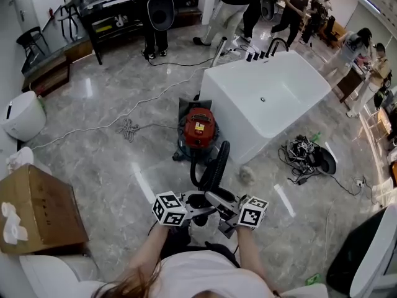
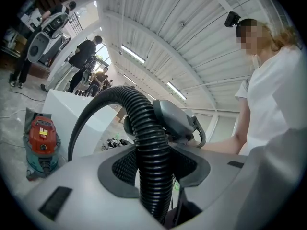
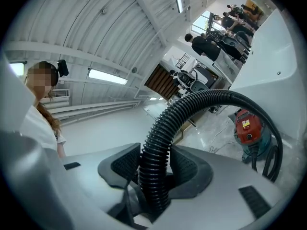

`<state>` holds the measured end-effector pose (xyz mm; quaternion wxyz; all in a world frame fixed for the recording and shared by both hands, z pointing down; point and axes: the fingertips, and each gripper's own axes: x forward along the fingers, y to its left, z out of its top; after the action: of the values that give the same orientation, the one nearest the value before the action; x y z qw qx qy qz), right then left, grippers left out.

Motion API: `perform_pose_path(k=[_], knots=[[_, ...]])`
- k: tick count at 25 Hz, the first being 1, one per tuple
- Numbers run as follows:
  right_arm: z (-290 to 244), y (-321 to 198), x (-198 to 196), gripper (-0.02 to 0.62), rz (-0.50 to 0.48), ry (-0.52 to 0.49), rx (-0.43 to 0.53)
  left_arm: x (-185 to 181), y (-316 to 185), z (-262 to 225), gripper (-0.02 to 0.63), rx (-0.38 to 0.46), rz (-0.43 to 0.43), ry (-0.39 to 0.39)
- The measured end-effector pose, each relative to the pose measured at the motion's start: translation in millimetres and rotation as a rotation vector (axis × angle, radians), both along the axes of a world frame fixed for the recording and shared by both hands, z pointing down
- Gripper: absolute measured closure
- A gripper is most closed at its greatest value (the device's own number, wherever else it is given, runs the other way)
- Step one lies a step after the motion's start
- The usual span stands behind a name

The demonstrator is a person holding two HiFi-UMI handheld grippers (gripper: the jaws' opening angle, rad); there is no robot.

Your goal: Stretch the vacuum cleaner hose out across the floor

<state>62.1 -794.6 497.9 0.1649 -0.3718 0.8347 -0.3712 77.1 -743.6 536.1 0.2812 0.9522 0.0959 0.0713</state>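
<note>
Bare marble floor (image 1: 105, 166) is lying open front-left. Straight ahead a red vacuum cleaner (image 1: 198, 129) is sitting, its black hose (image 1: 214, 163) looping up before it. A white bathtub (image 1: 273, 98) is blocking front-right, a cable tangle (image 1: 304, 154) lying beside it. A cardboard box (image 1: 37, 210) is standing far left.

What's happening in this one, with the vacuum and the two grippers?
A person stands on the marble floor holding the black vacuum hose with both tools. The left hand-held gripper and the right hand-held gripper are each clamped on it, close together. The hose curves in a loop back to the red vacuum cleaner beside the white bathtub, so it is not yet stretched out.
</note>
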Motion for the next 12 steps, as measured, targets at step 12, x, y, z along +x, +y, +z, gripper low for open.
perform_pose_path(k=[12], knots=[[-12,96,40,0.402,-0.063,-0.022,0.015,40,93,-12,0.423,0.009,-0.071,-0.007]])
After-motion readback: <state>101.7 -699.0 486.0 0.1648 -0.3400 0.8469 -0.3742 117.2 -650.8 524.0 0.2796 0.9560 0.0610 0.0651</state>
